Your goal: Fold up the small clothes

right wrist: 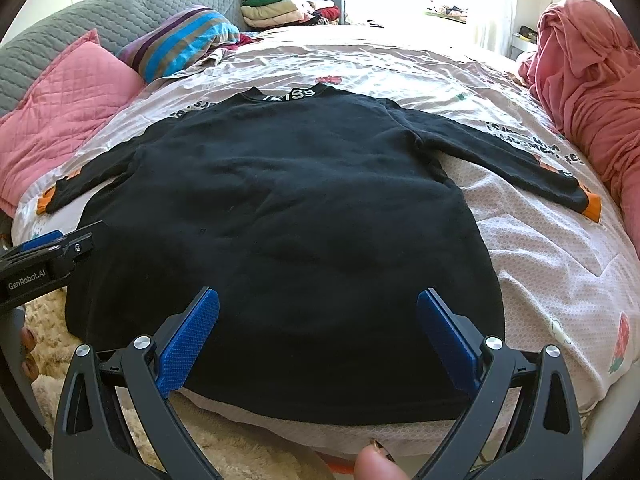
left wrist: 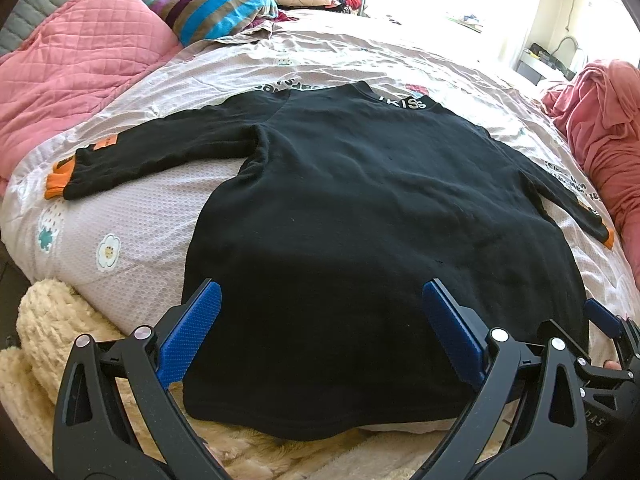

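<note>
A black long-sleeved top [left wrist: 360, 208] lies spread flat on the bed [left wrist: 360, 52], filling the centre of both wrist views, hem toward the bottom of the frame and collar toward the top. White lettering runs across the collar band [right wrist: 290, 95]. Both sleeves are stretched out sideways: in the left wrist view one sleeve reaches to the left edge of the frame and ends in an orange cuff [left wrist: 56, 184], the other runs to the right and ends in an orange cuff [left wrist: 608, 238] near a heap of pink-red fabric [left wrist: 600, 128].

The left gripper [left wrist: 320, 320] sits at the bottom of its view with its blue-padded jaws spread wide over the hem of the top, holding nothing. The right gripper [right wrist: 318, 326] is likewise wide apart at the bottom of its view, above the hem, holding nothing. Part of the left gripper also shows at the left edge of the right wrist view.

A cream fluffy blanket [left wrist: 48, 320] lies at the lower left, under the hem. In the upper left of the frame sit a pink quilted pillow [left wrist: 80, 64] and a striped cushion [left wrist: 224, 8]; a stack of folded clothes [right wrist: 288, 6] stands at the top centre
</note>
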Motion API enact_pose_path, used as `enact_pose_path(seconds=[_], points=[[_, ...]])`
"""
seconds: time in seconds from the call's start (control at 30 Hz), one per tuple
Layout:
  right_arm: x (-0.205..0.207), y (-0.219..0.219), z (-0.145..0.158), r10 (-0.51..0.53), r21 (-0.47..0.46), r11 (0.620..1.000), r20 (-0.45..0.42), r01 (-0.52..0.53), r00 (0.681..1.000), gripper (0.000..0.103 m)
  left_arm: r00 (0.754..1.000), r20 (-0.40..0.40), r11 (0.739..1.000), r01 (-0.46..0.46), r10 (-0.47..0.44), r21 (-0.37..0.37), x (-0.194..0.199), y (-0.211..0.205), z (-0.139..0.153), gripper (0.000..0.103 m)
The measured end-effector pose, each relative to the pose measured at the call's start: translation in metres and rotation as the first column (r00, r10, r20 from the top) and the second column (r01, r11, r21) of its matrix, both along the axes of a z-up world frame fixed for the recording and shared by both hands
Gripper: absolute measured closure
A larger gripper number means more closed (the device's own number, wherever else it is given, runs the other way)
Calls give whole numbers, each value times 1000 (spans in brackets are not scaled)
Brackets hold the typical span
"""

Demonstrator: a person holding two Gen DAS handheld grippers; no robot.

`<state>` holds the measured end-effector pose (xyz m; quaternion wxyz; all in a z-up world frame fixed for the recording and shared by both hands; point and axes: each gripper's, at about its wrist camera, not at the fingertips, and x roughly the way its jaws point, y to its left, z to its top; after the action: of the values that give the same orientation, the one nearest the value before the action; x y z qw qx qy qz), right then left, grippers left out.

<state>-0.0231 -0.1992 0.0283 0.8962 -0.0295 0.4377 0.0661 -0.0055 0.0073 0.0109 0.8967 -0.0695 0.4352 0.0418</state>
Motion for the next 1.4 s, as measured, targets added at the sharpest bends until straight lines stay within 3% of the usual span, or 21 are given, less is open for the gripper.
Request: enact_pose_path(seconds=[1.4], points=[[9, 6, 3, 15, 9, 1000, 10, -15, 1000, 4, 1000, 18, 1000, -8, 8, 13, 7, -2, 3, 8]])
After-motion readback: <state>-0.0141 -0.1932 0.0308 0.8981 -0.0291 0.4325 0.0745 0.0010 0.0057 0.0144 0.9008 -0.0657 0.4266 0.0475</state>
